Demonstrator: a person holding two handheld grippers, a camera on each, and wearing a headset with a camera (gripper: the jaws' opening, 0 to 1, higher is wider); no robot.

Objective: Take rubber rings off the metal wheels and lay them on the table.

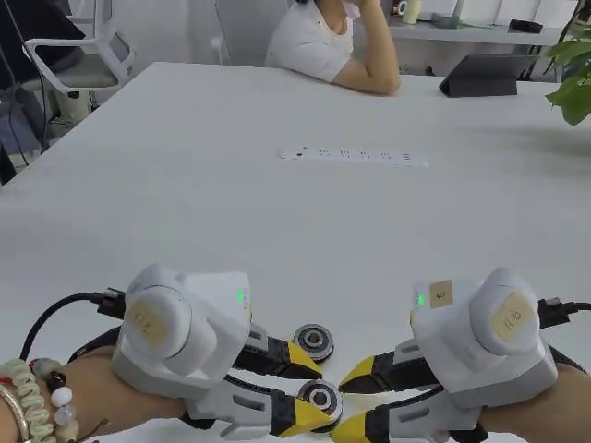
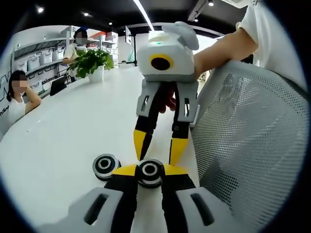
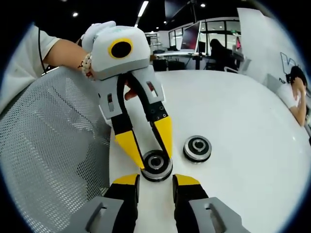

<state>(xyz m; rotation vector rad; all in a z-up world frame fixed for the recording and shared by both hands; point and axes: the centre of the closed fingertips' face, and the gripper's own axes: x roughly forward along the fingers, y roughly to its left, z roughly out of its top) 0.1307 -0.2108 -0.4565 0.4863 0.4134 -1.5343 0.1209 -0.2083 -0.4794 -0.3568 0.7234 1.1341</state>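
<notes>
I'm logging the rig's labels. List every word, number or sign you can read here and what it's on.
Nothing reads with certainty.
"5", perhaps: small tag on the right tool.
Big sticker on the same tool: blurred.
Round sticker on the left tool, which holds a wheel: blurred.
Power strip: marks too small.
Wall lettering: cut off.

wheel [image 2: 149,173]: shiny metal hub, black rubber | table [image 1: 277,212]: smooth matt white
</notes>
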